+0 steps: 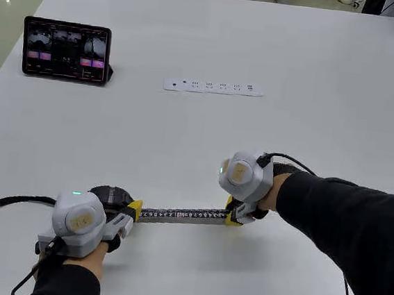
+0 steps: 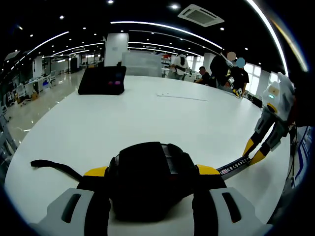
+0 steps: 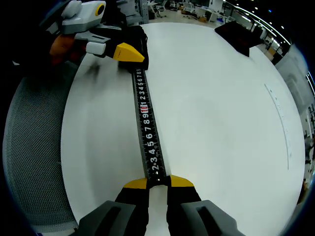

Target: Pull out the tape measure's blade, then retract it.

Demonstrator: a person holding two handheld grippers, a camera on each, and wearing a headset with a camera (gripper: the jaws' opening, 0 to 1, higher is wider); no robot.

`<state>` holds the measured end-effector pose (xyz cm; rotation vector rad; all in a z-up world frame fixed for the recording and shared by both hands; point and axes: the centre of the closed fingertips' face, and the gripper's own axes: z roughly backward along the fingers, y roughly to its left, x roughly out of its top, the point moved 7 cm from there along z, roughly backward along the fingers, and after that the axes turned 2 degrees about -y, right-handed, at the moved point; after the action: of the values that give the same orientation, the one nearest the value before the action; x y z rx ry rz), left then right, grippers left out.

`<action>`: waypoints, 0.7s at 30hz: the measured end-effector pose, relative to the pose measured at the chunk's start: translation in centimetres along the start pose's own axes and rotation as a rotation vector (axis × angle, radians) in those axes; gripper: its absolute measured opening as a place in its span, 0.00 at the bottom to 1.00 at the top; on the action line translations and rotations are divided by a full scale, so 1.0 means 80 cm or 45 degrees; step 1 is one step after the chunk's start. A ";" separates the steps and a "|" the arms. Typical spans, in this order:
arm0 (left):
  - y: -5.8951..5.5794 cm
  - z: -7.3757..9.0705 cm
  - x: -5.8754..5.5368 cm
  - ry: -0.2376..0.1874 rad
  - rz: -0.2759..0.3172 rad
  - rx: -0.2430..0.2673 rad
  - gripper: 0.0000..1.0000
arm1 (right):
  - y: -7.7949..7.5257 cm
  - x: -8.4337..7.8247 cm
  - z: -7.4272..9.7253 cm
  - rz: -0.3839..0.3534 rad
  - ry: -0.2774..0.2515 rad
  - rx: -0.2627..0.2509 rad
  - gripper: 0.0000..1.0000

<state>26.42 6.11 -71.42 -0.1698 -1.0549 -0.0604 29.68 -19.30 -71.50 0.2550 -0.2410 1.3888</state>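
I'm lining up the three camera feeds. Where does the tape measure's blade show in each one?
Head view: blade lies low centre, between the case and the right tool.
Left gripper view: blade at lower right, leaving the case.
Right gripper view: blade runs up the middle from the right tool.
Shared landmark: the tablet.

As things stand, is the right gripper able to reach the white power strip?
Probably yes: bare table lies between the right gripper and the power strip. But its jaws are shut on the tape blade, so it must let go first.
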 end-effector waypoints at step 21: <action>0.000 -0.001 0.001 0.015 0.003 -0.003 0.64 | 0.000 0.015 -0.004 0.005 0.020 0.010 0.09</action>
<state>26.52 6.14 -71.41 -0.1729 -1.0429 -0.0603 29.88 -18.09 -71.43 0.2500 -0.2230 1.3953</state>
